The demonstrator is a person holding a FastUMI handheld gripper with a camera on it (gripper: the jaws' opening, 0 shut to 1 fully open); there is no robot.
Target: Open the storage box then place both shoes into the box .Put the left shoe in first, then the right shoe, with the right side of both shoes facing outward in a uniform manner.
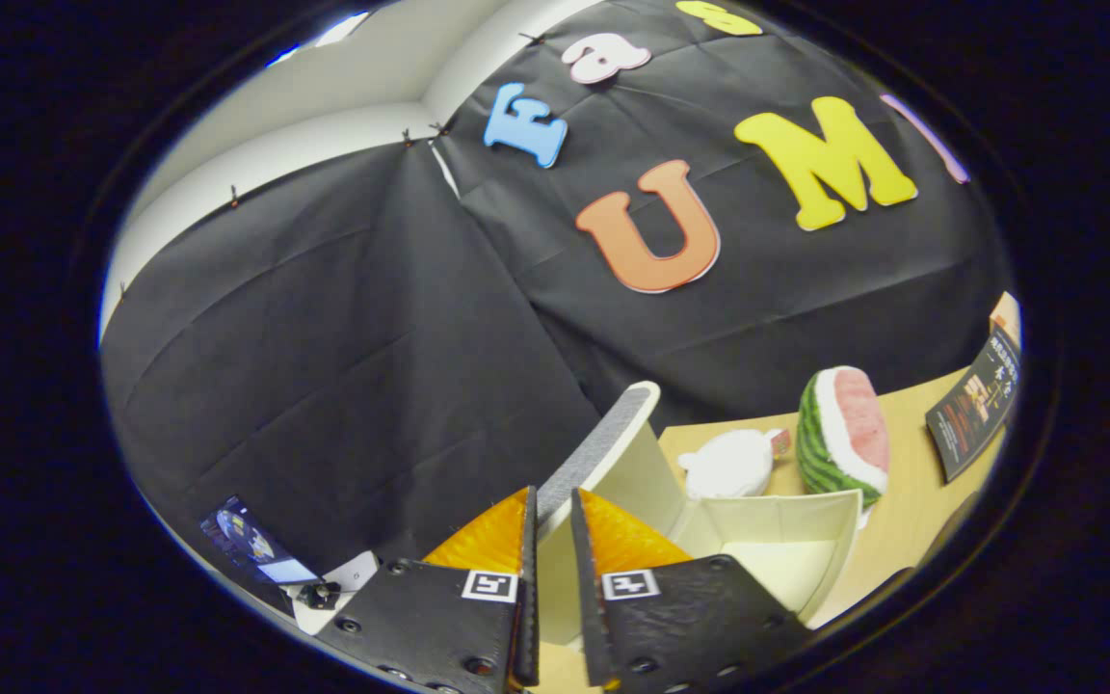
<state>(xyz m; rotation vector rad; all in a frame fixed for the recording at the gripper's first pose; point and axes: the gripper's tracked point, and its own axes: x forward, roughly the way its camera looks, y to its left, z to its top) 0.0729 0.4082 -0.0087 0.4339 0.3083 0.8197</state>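
The gripper [552, 540] pinches the lid [603, 439] of the storage box [830, 549]; swing it slowly all the way back; keep hold.

Black cloth wall [353, 337] creased, pinned along its top edge to white panels [324, 116] meeting in a corner. Light wood counter [911, 501] runs along the cloth's base. Bright light strip [343, 27] overhead.

Even, fairly bright light from above, soft shadows, sharp centre, strong fisheye bending and slight blur toward the edges.
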